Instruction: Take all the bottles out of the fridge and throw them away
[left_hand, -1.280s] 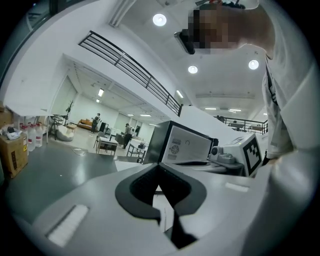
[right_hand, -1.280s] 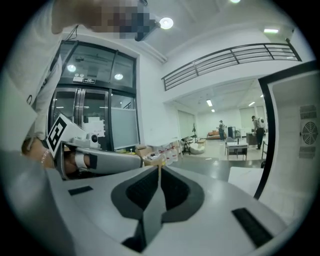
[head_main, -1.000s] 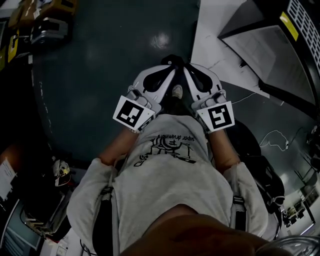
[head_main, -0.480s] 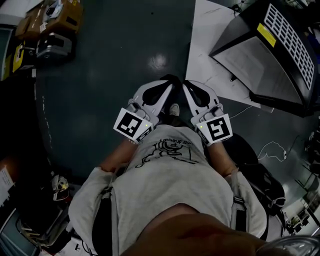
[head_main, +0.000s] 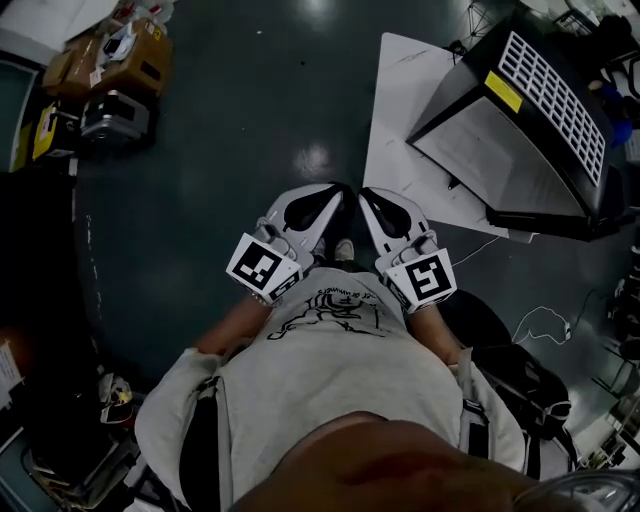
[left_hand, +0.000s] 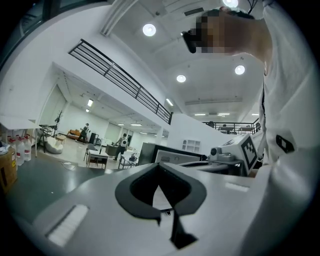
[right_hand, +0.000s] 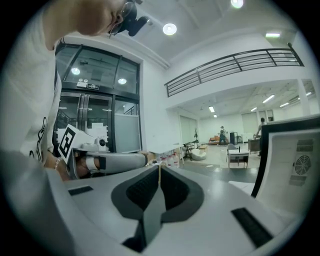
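Note:
Both grippers are held side by side in front of the person's chest, tips almost touching. My left gripper (head_main: 342, 188) is shut and empty; in its own view the jaws (left_hand: 160, 166) meet with nothing between them. My right gripper (head_main: 363, 193) is shut and empty too, its jaws (right_hand: 159, 168) closed to a thin line. A black cabinet with a white grille (head_main: 540, 110), probably the fridge, stands to the upper right on a white sheet (head_main: 400, 120). Small bottles show far off (right_hand: 170, 159). No bottle is near either gripper.
Yellow and brown boxes and gear (head_main: 105, 75) lie at the upper left on the dark floor (head_main: 220, 150). Cables (head_main: 545, 320) and dark bags clutter the lower right. Desks, chairs and people stand far back in the hall (left_hand: 107, 150).
Both grippers have risen together, still shut and side by side. The head view has swung, so more of the black cabinet and the boxes at upper left show.

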